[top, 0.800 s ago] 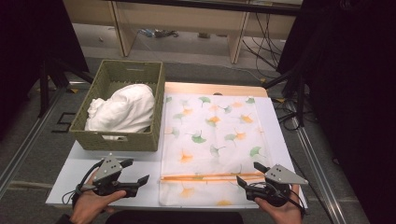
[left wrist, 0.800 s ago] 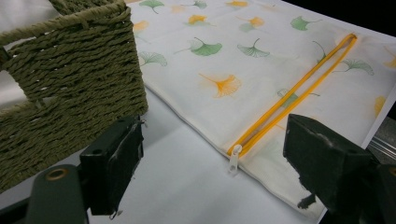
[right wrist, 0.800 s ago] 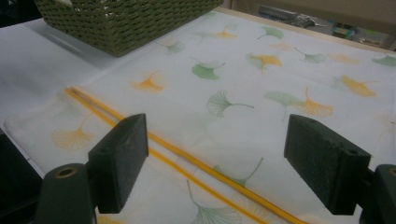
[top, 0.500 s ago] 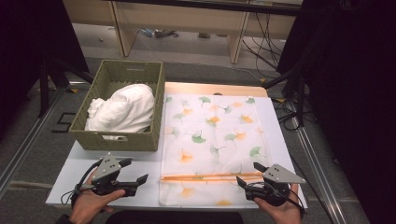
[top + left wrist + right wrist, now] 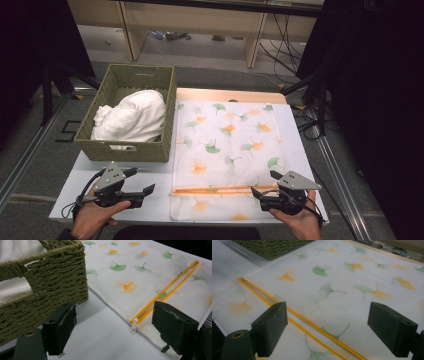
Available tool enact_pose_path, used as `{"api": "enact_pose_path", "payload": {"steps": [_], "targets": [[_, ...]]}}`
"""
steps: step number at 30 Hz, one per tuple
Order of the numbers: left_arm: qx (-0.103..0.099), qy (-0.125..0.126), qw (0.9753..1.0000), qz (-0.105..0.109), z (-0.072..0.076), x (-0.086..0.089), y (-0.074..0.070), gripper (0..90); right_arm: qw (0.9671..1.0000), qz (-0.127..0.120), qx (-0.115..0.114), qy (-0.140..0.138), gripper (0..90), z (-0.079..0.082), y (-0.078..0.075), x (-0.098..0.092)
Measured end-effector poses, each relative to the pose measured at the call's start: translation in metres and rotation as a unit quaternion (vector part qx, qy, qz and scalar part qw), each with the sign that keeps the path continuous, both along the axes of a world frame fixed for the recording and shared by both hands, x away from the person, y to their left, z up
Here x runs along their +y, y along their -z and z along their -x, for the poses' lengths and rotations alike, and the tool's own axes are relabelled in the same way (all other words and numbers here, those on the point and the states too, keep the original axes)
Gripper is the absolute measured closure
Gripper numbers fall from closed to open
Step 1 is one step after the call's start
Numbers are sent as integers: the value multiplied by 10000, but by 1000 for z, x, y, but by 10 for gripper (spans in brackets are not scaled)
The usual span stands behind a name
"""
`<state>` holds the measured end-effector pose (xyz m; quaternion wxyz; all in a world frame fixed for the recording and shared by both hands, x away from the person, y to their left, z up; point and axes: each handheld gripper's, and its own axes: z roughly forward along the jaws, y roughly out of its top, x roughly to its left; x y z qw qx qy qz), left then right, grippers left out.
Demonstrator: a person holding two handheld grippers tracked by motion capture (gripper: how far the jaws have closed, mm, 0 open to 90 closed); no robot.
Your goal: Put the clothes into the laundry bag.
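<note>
White table [image 5: 150,202] with a green woven basket [image 5: 125,150] at its far left, holding a bundled white cloth [image 5: 132,117]. Just right of the basket, touching or nearly touching its side, a flat white zippered pouch [image 5: 227,150] printed with green and orange ginkgo leaves lies spread out; its near edge reaches the table's front edge. An orange zipper [image 5: 225,189] runs across the pouch near its front end, and the teeth stand slightly apart in the left gripper view, so it looks partly unzipped. White zipper pull [image 5: 134,325] sits at the zipper's left end, resting on the pouch edge next to bare table. Left gripper [image 5: 142,182] held in the person's left hand [image 5: 95,217] at the front-left of the table, just in front of the basket, jaws wide apart, nothing between them; in the left gripper view the jaws frame the basket corner on one side and the zipper pull end on the other. Right gripper [image 5: 262,185] held in the right hand [image 5: 295,222] at the front-right, over the pouch's right end beside the zipper, jaws wide apart and empty; whether they touch the fabric can't be told. A strip of wooden board [image 5: 230,95] shows beyond the pouch's far edge. Cables [image 5: 287,30] on the floor behind the table.
</note>
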<state>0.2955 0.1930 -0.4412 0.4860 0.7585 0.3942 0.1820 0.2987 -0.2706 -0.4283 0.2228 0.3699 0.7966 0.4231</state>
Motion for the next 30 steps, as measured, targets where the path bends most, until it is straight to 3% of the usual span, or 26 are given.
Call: {"api": "enact_pose_path", "payload": {"steps": [1, 2, 3, 7, 10, 12, 16, 17, 18, 25, 30], "targets": [[0, 0, 10000, 0, 0, 0, 0, 196, 10000, 3, 63, 56, 172, 0, 0, 2], [3, -19, 10000, -44, -1, 2, 0, 196, 9998, 142, -88, -59, 172, -4, 1, 3], [3, -19, 10000, -44, -1, 2, 0, 196, 9998, 142, -88, -59, 172, -4, 1, 3], [33, -135, 9999, -85, -5, 10, 3, 196, 9998, 198, 7, -101, 191, -10, 3, 8], [84, -270, 9996, 10, -7, 14, 5, 197, 9991, 389, -19, -153, 208, -18, 5, 10], [73, -238, 9997, -28, -6, 14, 4, 197, 9982, 468, 177, -330, 243, -25, 9, 15], [68, -168, 9998, -87, -6, 11, 5, 197, 9974, 569, 184, -398, 256, -31, 10, 17], [58, -180, 9998, -106, -6, 11, 5, 197, 9963, 674, 157, -506, 278, -35, 12, 18], [67, -181, 9998, -104, -5, 11, 4, 197, 9941, 856, 270, -607, 299, -38, 16, 20], [99, -154, 9998, -100, -3, 9, 4, 198, 9911, 1036, 453, -699, 311, -53, 24, 29], [61, -110, 9999, -91, 2, 5, 1, 198, 9852, 1330, 598, -903, 302, -60, 32, 38]]}}
